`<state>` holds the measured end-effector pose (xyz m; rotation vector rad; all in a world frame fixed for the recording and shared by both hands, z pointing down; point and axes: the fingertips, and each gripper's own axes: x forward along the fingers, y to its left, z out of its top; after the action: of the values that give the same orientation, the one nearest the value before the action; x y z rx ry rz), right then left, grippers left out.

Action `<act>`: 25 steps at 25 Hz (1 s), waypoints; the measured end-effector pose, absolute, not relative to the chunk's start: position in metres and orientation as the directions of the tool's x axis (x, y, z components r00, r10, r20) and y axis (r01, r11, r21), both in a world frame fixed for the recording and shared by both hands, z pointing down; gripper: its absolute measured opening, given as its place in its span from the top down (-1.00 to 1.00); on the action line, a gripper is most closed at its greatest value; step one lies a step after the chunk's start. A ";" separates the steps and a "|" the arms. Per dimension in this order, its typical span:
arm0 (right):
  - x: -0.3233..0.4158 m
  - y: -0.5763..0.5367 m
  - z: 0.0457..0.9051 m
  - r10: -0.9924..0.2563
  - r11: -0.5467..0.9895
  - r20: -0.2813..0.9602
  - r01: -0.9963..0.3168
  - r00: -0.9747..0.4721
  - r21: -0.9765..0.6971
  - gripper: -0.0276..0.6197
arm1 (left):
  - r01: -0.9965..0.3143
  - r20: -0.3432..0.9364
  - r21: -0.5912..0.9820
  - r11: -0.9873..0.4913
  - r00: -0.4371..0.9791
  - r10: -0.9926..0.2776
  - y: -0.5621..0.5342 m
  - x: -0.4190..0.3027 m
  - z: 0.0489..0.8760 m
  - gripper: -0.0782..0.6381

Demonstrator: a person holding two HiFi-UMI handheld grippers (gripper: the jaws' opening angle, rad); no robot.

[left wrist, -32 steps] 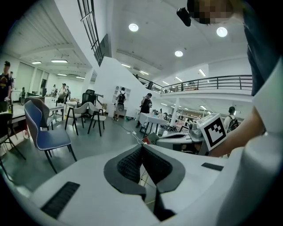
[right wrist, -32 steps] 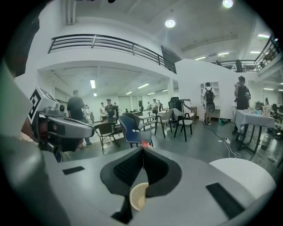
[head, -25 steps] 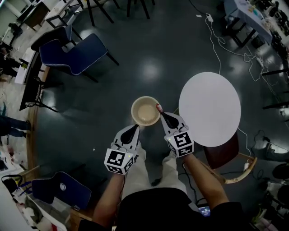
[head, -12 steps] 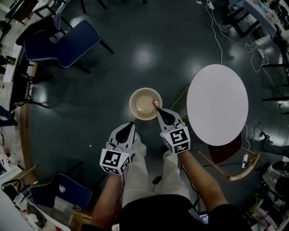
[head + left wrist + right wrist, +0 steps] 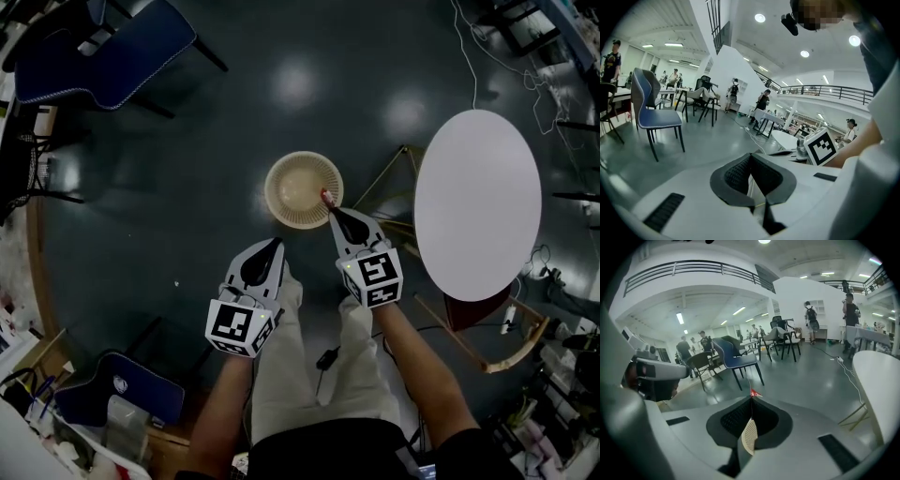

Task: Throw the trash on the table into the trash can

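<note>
Floor (image 5: pixel 187 187), dark and glossy, fills most of the head view. The round white table (image 5: pixel 478 202) stands off to the person's right, and nothing shows on its top from here. A blue chair (image 5: pixel 103 56) sits well apart at the upper left.

The beige mesh trash can (image 5: pixel 277 202) stands on the floor just ahead of the person's feet. The right gripper (image 5: pixel 330 206) points down at its near rim, its fingers (image 5: pixel 736 418) clenched on a thin red-tipped scrap (image 5: pixel 325 196) that pokes out past the tips. The scrap hangs over the rim's inner edge, not over the middle of the can. The left gripper (image 5: pixel 274 246) hangs beside it, short of the can, its fingers (image 5: pixel 736 176) pressed together with nothing between them.

The main risk, as I judge it, is the drop point. A scrap this light, let go so close to the rim, could drift or catch the edge and land on the floor. It could also cling to a pad when the fingers part. Pushing lower could bump the can, which looks light enough to tip or slide.
</note>
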<state>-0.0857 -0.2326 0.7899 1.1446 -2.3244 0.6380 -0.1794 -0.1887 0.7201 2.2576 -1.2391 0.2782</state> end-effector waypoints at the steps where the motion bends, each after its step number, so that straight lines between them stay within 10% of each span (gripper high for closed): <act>1: -0.088 -0.234 0.802 -0.595 0.540 0.594 -0.817 -0.541 -0.203 0.86 | -0.826 0.426 0.363 -0.431 0.558 -0.712 -0.190 -0.179 0.732 0.76; 25: -0.117 -0.247 1.064 -0.443 0.548 0.748 -0.810 -0.494 -0.210 0.85 | -0.824 0.515 0.374 -0.426 0.566 -0.644 -0.205 -0.192 0.905 0.76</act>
<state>-0.1168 -0.2465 1.0642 1.0040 -2.1417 0.7370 -0.1924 -0.2051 0.9048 2.2031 -1.1693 0.3934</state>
